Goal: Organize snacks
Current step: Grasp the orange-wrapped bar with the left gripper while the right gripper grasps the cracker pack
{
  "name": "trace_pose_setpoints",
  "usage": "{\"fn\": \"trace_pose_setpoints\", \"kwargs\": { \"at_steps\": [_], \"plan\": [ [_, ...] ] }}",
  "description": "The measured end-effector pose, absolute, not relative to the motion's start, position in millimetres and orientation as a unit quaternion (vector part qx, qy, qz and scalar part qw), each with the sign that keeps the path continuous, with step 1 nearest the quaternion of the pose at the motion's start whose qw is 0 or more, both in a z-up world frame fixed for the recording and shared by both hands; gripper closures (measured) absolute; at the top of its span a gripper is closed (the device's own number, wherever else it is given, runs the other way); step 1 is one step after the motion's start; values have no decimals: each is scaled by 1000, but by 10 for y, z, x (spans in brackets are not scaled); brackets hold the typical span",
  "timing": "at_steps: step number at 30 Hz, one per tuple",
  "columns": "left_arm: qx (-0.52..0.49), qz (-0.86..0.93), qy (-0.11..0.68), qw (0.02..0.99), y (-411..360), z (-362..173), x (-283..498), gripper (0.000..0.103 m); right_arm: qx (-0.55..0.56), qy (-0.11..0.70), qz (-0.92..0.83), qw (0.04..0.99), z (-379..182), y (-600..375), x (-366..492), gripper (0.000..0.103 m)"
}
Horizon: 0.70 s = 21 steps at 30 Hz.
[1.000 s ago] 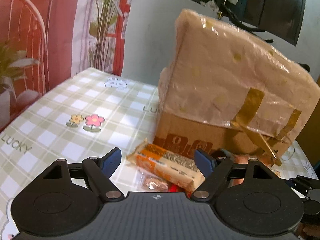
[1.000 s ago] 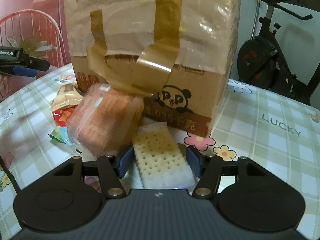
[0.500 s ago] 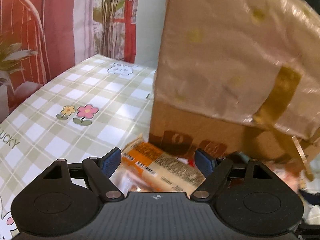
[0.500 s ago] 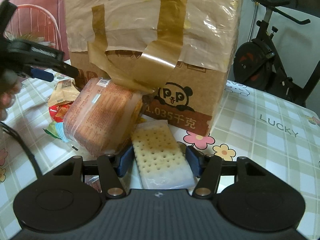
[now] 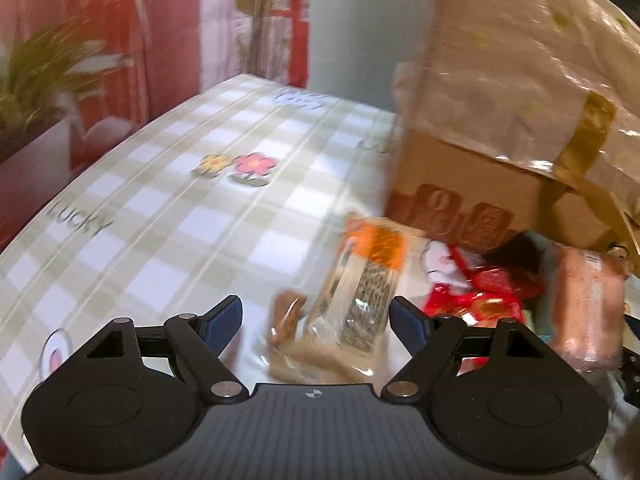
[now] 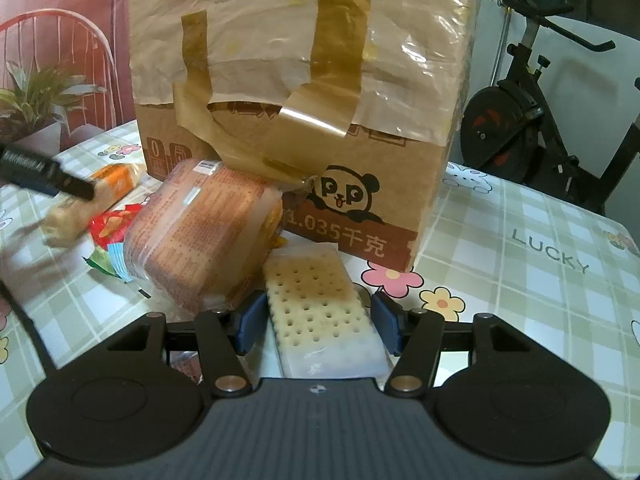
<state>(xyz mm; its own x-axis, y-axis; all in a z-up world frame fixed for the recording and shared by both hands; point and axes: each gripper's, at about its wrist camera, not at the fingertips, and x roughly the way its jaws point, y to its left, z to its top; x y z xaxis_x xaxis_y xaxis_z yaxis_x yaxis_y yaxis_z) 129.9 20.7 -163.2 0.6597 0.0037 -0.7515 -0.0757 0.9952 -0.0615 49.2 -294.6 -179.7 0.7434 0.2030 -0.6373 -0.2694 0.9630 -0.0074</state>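
Right wrist view: right claw [image 6: 318,326] is standing wide around the cracker pack [image 6: 322,312], flat on the table [image 6: 532,280] beside the cardboard box [image 6: 304,92], likely for pickup. Left claw [image 5: 316,322], also wide, is straddling the orange-labelled snack bar [image 5: 360,280].

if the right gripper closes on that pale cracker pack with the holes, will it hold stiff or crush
The pale perforated cracker pack in clear wrap lies flat between the open right gripper fingers. It looks like a rigid slab, so probably stiff and light. The crackers may crack under a hard squeeze, and the glossy wrap could slip.
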Motion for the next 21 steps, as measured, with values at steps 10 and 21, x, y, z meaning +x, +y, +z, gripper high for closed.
{"fn": "trace_pose_setpoints", "kwargs": {
  "at_steps": [10, 21],
  "plan": [
    [-6, -28, 389, 921, 94, -1570, 1489, 27, -47, 336, 127, 932, -1789, -2946, 497, 43],
    [47, -61, 388, 919, -19, -1757, 1520, 61, -39, 338, 129, 931, -1790, -2984, 510, 43]
  ]
}}
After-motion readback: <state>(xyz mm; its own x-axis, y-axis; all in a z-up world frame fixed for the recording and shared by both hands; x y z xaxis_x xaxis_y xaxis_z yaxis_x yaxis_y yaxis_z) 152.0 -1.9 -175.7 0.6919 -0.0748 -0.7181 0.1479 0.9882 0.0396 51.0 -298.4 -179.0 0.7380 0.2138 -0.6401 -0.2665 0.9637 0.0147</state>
